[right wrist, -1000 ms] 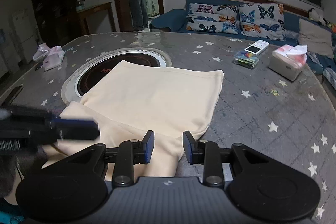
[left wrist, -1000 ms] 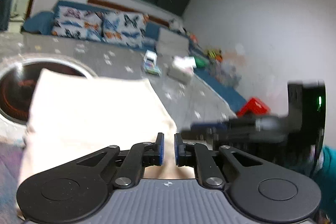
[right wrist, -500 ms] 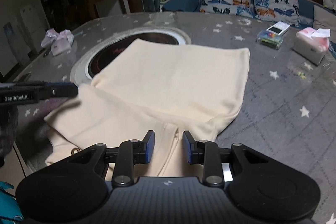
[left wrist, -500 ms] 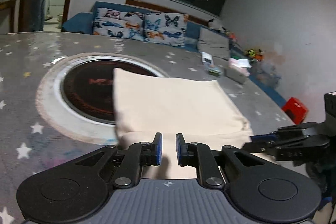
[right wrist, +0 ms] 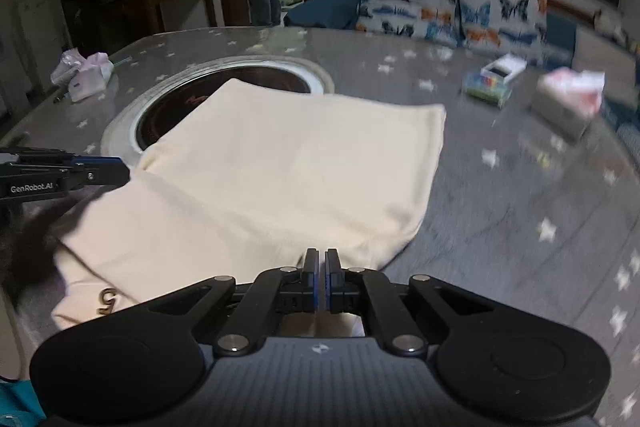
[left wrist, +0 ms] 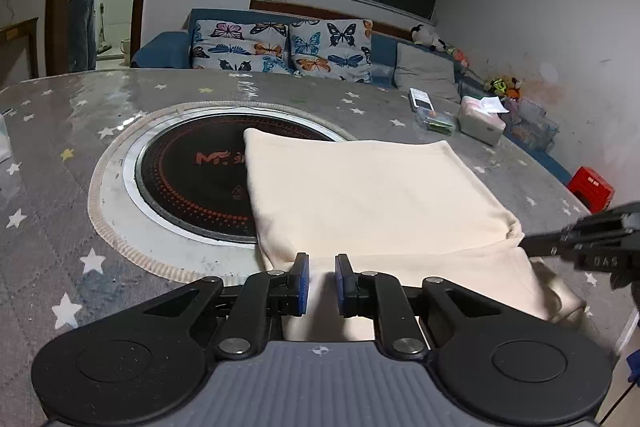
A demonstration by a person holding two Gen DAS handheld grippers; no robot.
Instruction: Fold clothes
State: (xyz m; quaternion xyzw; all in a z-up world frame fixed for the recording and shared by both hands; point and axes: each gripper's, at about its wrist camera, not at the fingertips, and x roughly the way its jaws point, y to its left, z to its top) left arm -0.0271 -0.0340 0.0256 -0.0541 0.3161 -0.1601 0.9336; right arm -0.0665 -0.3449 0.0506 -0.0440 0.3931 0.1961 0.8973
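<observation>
Garment: cream garment (left wrist: pixel 372 195) lies partly folded on the star-patterned table (left wrist: pixel 72 259), its far part over the inset cooktop (left wrist: pixel 192 179).
Done: one fold appears made.
Left: near edge is yet to be folded over.
Right gripper (right wrist: pixel 321 281): jaws have just been closing, clenched on the near edge.
Left gripper (left wrist: pixel 321 283): jaws narrowly parted over the cloth; a grasp cannot be told.

The cream cloth (left wrist: pixel 372 195) on the table (left wrist: pixel 60 227) is seen close up, from its near edge, by both views.

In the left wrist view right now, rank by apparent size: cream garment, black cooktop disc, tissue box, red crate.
1. cream garment
2. black cooktop disc, partly covered by it
3. and 4. tissue box, red crate: look alike; the crate is cut off, so unranked.
</observation>
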